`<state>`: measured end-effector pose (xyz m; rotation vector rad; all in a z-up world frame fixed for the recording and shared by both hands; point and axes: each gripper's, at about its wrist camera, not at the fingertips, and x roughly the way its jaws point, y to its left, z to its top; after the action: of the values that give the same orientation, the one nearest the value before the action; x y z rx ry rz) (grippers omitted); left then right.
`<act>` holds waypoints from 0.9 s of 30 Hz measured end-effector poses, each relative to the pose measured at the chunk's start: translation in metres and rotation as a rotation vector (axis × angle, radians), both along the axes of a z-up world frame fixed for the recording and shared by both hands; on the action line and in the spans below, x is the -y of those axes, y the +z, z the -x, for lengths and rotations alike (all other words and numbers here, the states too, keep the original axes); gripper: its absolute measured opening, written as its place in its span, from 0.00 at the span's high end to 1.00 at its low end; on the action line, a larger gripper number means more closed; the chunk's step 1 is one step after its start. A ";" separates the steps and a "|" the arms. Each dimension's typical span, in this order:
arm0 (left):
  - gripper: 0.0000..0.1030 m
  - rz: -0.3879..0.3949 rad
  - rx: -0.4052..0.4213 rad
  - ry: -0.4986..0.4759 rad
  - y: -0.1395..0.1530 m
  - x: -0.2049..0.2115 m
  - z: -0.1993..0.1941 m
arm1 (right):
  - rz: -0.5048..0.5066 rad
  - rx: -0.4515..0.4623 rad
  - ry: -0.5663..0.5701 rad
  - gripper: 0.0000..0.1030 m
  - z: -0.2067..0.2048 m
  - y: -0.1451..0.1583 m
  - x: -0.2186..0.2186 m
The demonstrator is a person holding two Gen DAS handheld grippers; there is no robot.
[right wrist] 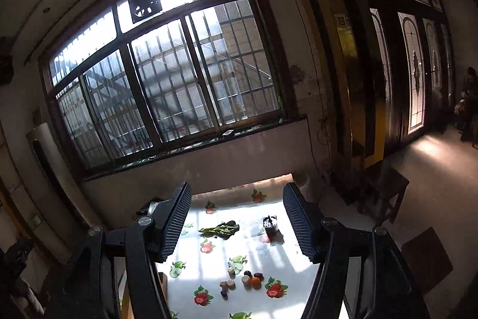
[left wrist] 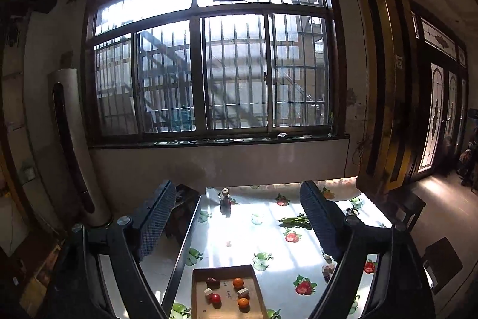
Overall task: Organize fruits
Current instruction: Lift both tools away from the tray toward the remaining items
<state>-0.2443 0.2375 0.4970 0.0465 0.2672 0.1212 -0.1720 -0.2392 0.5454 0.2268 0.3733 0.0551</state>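
Observation:
A shallow cardboard tray (left wrist: 198,289) lies on the table at the bottom of the left wrist view. It holds two oranges (left wrist: 238,282), a red fruit (left wrist: 215,298), a dark fruit (left wrist: 212,282) and two pale chunks (left wrist: 242,292). My left gripper (left wrist: 239,217) is open and empty, high above the tray. In the right wrist view a loose cluster lies on the table: an orange (right wrist: 254,280), dark plums (right wrist: 247,273) and pale round pieces (right wrist: 230,283). My right gripper (right wrist: 236,220) is open and empty, well above that cluster.
The table (left wrist: 239,235) has a white cloth printed with strawberries and apples. A green leafy vegetable (right wrist: 220,229) and a dark holder (right wrist: 270,226) lie further back. A small bottle (left wrist: 225,199) stands at the far left end. A window wall is behind; stools (right wrist: 385,193) stand right.

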 end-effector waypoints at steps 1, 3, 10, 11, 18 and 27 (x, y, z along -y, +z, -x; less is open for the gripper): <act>0.14 -0.003 0.001 -0.006 -0.010 0.001 -0.003 | 0.018 0.003 -0.014 0.28 -0.001 -0.003 -0.001; 0.13 0.006 -0.042 -0.051 -0.038 0.006 -0.015 | 0.040 0.000 -0.009 0.16 -0.008 -0.026 -0.006; 0.13 0.138 -0.248 -0.234 -0.169 0.039 -0.086 | 0.128 -0.279 0.156 0.14 -0.087 -0.199 -0.049; 0.13 0.166 -0.276 -0.252 -0.189 0.044 -0.097 | 0.121 -0.310 0.177 0.14 -0.097 -0.225 -0.054; 0.15 0.256 -0.557 -0.303 -0.337 0.098 -0.201 | -0.007 -0.497 0.237 0.28 -0.169 -0.410 -0.064; 0.41 0.297 -0.743 -0.355 -0.438 0.169 -0.287 | -0.008 -0.411 0.189 0.48 -0.207 -0.484 -0.072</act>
<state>0.0429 0.0682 0.0589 -0.1608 1.0092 -0.2994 0.0350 -0.1670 0.0610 0.2096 0.8036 0.1978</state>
